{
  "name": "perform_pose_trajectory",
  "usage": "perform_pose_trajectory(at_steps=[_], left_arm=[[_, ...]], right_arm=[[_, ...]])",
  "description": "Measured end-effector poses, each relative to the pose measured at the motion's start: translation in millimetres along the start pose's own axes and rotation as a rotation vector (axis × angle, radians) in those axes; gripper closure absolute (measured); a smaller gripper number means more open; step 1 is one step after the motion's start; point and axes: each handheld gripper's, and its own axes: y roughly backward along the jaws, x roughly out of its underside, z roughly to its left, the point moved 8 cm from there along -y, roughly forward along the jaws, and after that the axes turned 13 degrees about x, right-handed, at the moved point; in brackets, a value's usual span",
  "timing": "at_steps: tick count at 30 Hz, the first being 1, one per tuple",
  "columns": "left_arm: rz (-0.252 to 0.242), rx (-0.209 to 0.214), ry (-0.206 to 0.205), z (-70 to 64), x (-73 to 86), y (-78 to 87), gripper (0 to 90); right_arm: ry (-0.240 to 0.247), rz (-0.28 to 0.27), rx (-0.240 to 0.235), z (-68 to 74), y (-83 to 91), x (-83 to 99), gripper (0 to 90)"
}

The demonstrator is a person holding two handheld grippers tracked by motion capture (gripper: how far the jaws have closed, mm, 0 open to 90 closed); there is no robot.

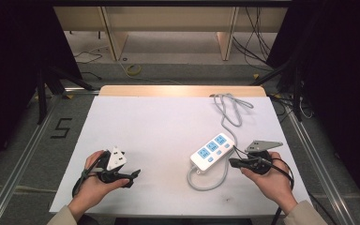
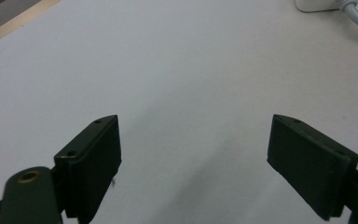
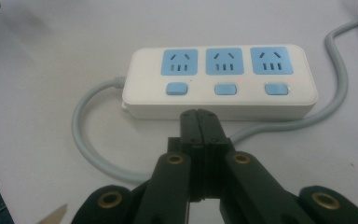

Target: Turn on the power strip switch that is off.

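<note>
One white power strip (image 1: 212,151) lies on the table (image 1: 145,126), with three blue sockets (image 3: 224,60) and three blue switch buttons (image 3: 226,88) on it. One grey cable (image 1: 229,110) runs from it. Two grippers are present: the left gripper (image 1: 132,177) and the right gripper (image 1: 233,162).

I stand at a white table (image 1: 136,126); beyond it, grey floor (image 1: 178,75), loose cables (image 1: 251,44), pale wooden shelving (image 1: 168,18), dark curtains (image 1: 18,47).
</note>
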Motion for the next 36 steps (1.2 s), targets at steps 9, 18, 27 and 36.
perform_pose_trajectory(at_steps=[9, 18, 27, 36], left_arm=[[0.001, -0.001, -0.003, -0.2, -0.1, 0.0, 16.9], [0.001, -0.001, -0.005, -0.4, -0.1, -0.5, 16.9], [0.002, -0.002, -0.010, -0.8, -0.3, -0.4, 17.0], [-0.001, -0.002, -0.008, -0.8, -0.6, -0.2, 16.9]], right_arm=[[0.015, 0.019, -0.007, 2.1, -3.7, -3.1, 90.0], [0.025, 0.028, -0.008, 3.6, -7.4, -7.1, 90.0], [0.026, 0.039, -0.012, 6.9, -12.1, -12.5, 90.0], [0.029, 0.049, -0.014, 9.0, -17.6, -17.3, 90.0]])
